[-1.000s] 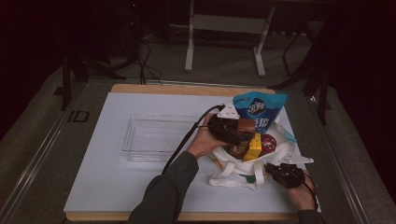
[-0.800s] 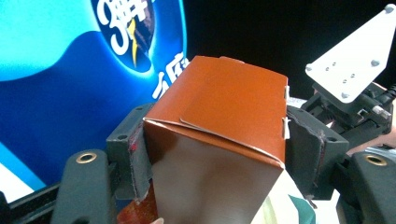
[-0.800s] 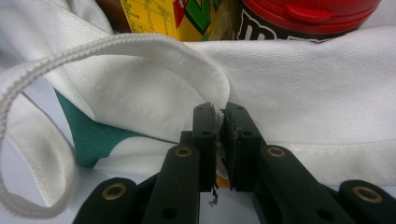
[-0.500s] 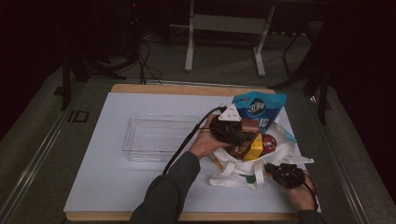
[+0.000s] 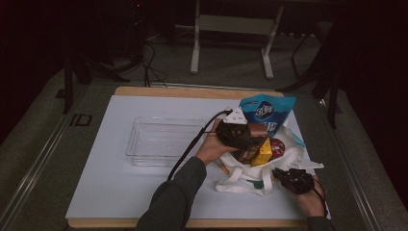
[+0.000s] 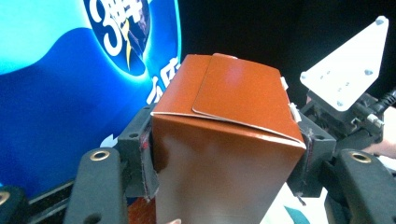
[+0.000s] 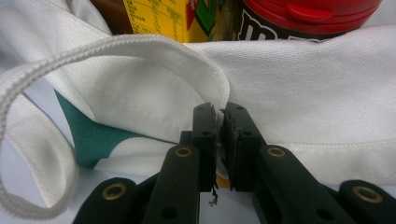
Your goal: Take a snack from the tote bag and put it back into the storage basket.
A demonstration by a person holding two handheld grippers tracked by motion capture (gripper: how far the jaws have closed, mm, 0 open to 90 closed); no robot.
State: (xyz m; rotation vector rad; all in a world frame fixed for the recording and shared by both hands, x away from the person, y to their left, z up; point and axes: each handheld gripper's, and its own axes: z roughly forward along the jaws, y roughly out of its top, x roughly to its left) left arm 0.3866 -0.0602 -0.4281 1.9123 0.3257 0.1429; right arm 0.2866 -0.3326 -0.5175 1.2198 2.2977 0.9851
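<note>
My left gripper (image 5: 250, 132) hovers over the open white tote bag (image 5: 293, 156), and its jaws have just been closing on a brown carton (image 6: 224, 140). Both pads now press the carton's sides. From above, the carton (image 5: 258, 129) sits just in front of the blue snack bag (image 5: 267, 110). My right gripper (image 7: 218, 126) is shut on the bag's white fabric edge (image 7: 303, 93), at the bag's near right corner (image 5: 281, 174). Inside the bag are a yellow box (image 5: 263, 153) and a red-lidded jar (image 5: 277, 147).
A clear plastic tray (image 5: 137, 144) stands on the white mat (image 5: 120, 187) left of the bag. The blue snack bag (image 6: 56, 93) rises close behind the carton. The bag's looped handles (image 7: 28, 154) lie on the mat. The table's wooden edge (image 5: 192, 91) runs along the back.
</note>
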